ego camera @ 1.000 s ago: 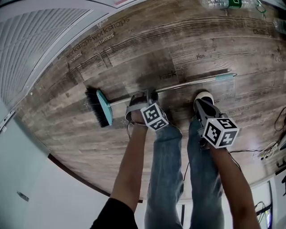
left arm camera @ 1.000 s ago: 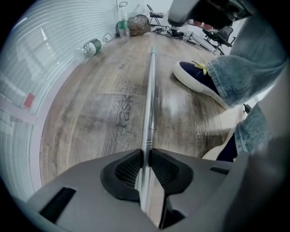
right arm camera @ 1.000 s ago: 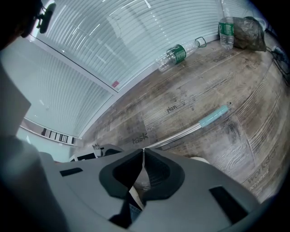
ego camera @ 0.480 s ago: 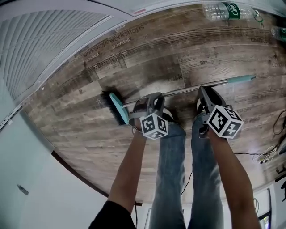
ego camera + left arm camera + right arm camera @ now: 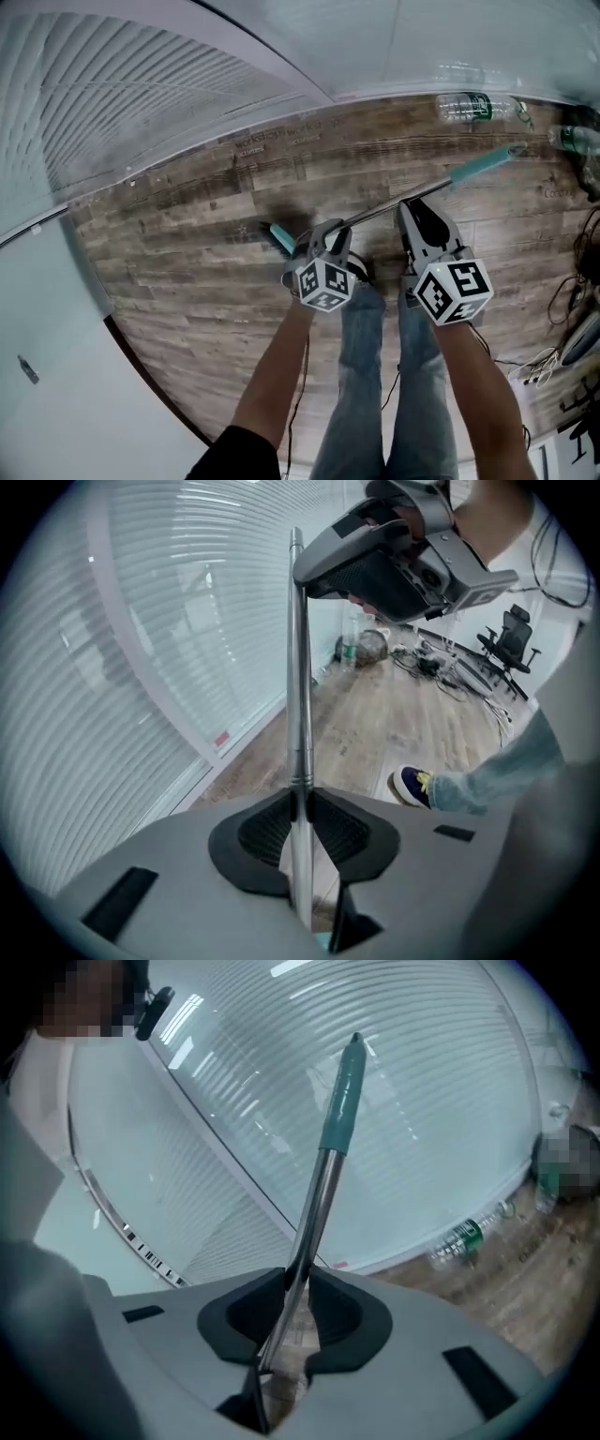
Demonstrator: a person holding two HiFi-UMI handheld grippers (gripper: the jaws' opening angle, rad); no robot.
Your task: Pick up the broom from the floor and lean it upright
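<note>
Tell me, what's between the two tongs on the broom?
Just bare silver broom pole, seen in the head view. The left tongs grip it; the right tongs have just been closing, with the pole between them.

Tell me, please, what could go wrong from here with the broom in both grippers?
The right gripper has just been closing its fingers on the smooth metal handle of the broom, so this fresh grip may slip. The teal handle end points toward the glass wall and could strike it as the broom swings upright.

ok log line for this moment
left gripper: shut on broom handle | right gripper: jaws just closing onto broom handle | status: not leaned yet
</note>
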